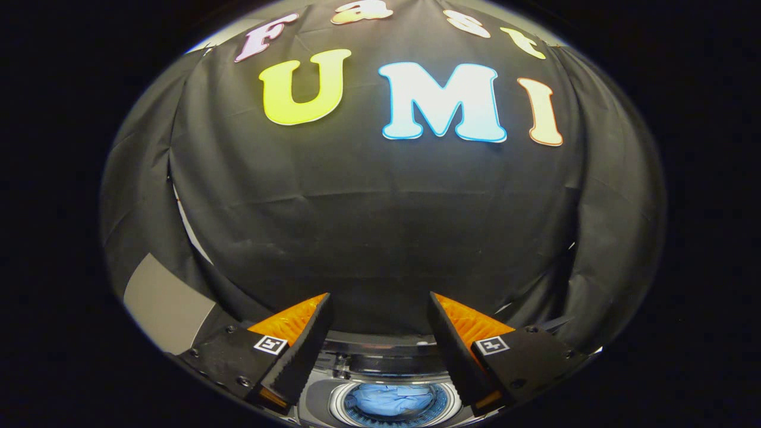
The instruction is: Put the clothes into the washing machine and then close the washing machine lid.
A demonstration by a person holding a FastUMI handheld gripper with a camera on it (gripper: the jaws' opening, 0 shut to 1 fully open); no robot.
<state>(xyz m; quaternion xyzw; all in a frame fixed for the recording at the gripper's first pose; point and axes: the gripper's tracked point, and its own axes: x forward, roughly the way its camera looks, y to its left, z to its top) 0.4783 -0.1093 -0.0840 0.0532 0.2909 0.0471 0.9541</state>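
Clothes (389, 399) lay inside the washer (380, 356) drum.
Tongs (380, 303) hung spread and empty above, the clothes below between the fingers.

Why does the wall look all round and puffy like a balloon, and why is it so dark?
In the gripper view, the fisheye lens bulges the black cloth wall; dim light leaves it dark. The open gripper looks sharp. The blue clothes in the washing machine catch brighter light.

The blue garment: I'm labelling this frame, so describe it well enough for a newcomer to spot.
Find the washing machine below the black cloth wall. Its round drum opens between the spread fingers of the gripper, which hold nothing. The crumpled blue garment lies inside, the only soft, pale thing there.
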